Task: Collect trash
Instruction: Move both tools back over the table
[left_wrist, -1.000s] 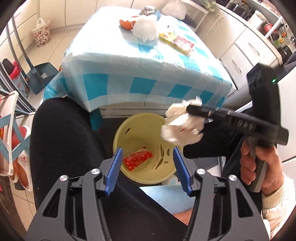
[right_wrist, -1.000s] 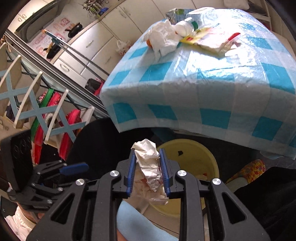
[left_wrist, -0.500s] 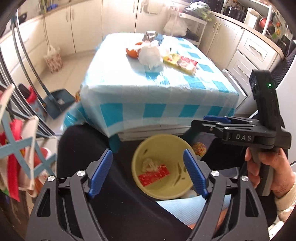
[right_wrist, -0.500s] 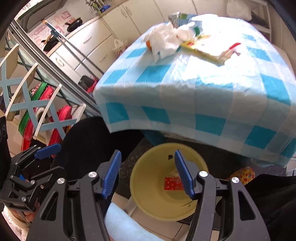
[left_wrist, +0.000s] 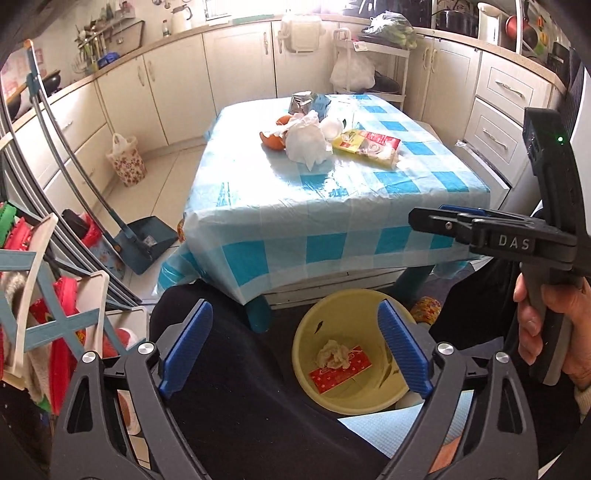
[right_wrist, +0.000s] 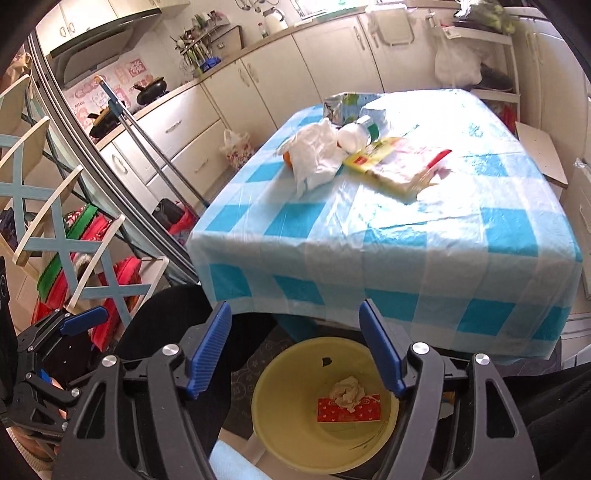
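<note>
Left wrist view: the left gripper (left_wrist: 293, 349) hangs wide open and empty above a yellow bin (left_wrist: 354, 400) on the floor, which holds a crumpled tissue (left_wrist: 333, 353) on a red wrapper (left_wrist: 340, 373). The right gripper (left_wrist: 436, 221), seen side-on, holds nothing. To go on well, reach for the white tissue (left_wrist: 307, 140) on the checked table (left_wrist: 325, 206), pinching its bulk rather than a loose corner. Right wrist view: the right gripper (right_wrist: 295, 350) is spread open, empty, over the same bin (right_wrist: 280, 424). The tissue (right_wrist: 314, 157) lies puffy and wrinkled beside a yellow packet (right_wrist: 373, 158).
</note>
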